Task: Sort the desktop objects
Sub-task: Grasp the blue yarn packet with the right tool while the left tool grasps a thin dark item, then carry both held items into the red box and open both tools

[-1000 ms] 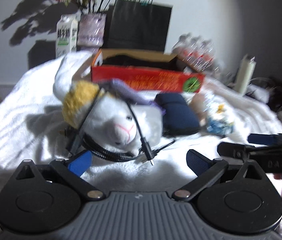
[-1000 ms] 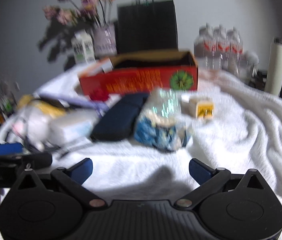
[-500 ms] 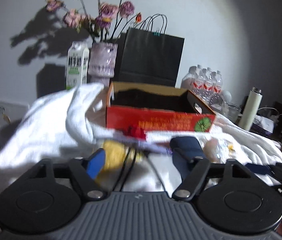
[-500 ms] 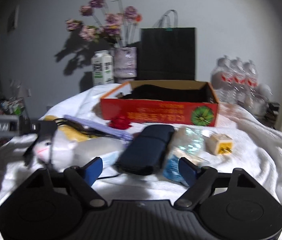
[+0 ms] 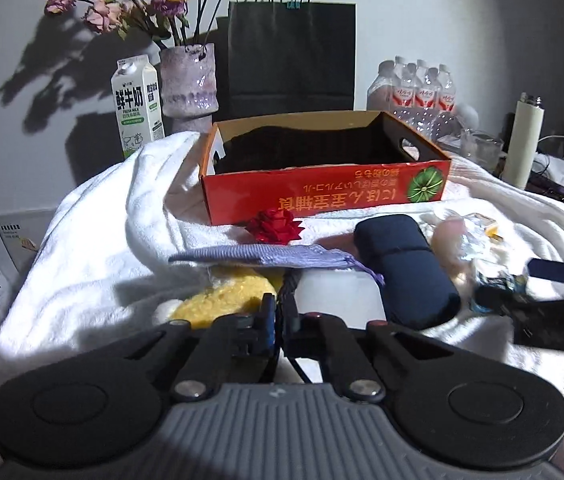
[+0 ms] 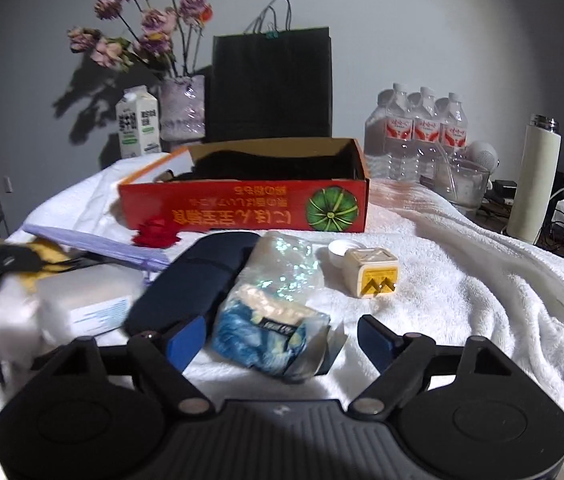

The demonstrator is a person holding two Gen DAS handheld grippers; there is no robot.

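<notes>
My left gripper point(image 5: 280, 312) is shut on a black braided cable point(image 5: 287, 286) that lies over the white and yellow plush toy point(image 5: 226, 300). My right gripper point(image 6: 282, 338) is open, its fingers on either side of a clear packet with blue-patterned contents point(image 6: 274, 320), low over the white towel. The open red cardboard box point(image 5: 321, 184) stands behind, also seen in the right wrist view point(image 6: 242, 204). A navy case point(image 6: 190, 280), a red bow point(image 5: 276, 228), a purple pouch point(image 5: 258, 258), a white charger plug point(image 6: 371, 272) and a white plastic box point(image 6: 86, 300) lie in front of it.
A milk carton point(image 5: 136, 108), a vase of dried flowers point(image 5: 188, 80) and a black paper bag point(image 5: 291, 56) stand behind the box. Water bottles point(image 6: 417, 132), a glass jar point(image 6: 461, 188) and a white thermos point(image 6: 535, 184) stand at the right. The towel point(image 6: 481, 280) covers the table.
My left gripper has closed from open onto the black cable on the plush toy. My right gripper has moved in around the clear packet, still open.
</notes>
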